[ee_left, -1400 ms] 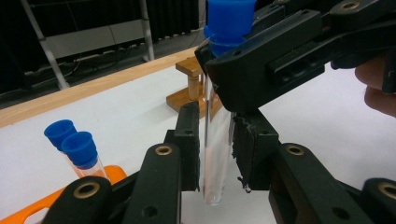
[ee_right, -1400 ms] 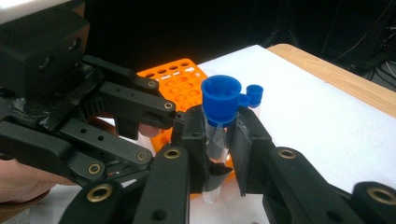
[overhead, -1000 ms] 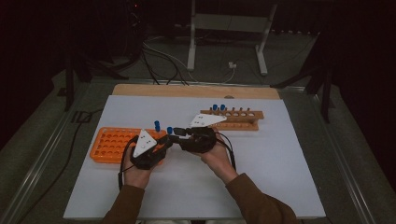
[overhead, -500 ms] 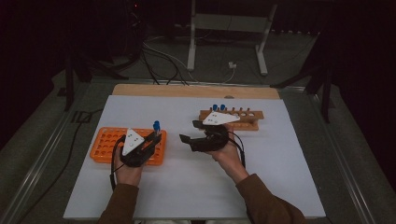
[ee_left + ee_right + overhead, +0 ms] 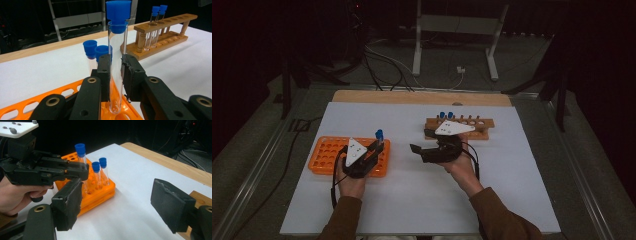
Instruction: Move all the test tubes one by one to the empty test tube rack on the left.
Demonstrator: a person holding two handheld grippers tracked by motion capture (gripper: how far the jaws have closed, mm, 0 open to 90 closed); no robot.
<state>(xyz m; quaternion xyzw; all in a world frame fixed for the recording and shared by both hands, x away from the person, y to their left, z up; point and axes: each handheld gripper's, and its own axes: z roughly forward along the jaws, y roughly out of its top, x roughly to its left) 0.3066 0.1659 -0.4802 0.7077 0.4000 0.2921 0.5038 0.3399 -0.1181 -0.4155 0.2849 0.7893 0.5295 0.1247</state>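
A clear test tube with a blue cap (image 5: pixel 117 62) stands upright between the jaws of my left gripper (image 5: pixel 115 66), which is shut on it. Its rounded bottom sits in a hole at the right end of the orange rack (image 5: pixel 327 152). From above, the left gripper (image 5: pixel 374 147) is over that end of the rack, with the held tube's blue cap (image 5: pixel 379 134) above it. Two more capped tubes (image 5: pixel 99 167) stand in the orange rack beside the held tube (image 5: pixel 80 152). My right gripper (image 5: pixel 419 141) hovers open and holds nothing, between the two racks.
A wooden rack (image 5: pixel 472 129) at the back right holds two blue-capped tubes (image 5: pixel 445 115) at its left end, with several free holes. White sheet (image 5: pixel 422 200) covers the table. A wooden strip (image 5: pixel 412 96) runs along the far edge.
The two grippers were close together at the table's middle. The left one has moved left with the tube to the orange rack. The right one has drawn back to the right.
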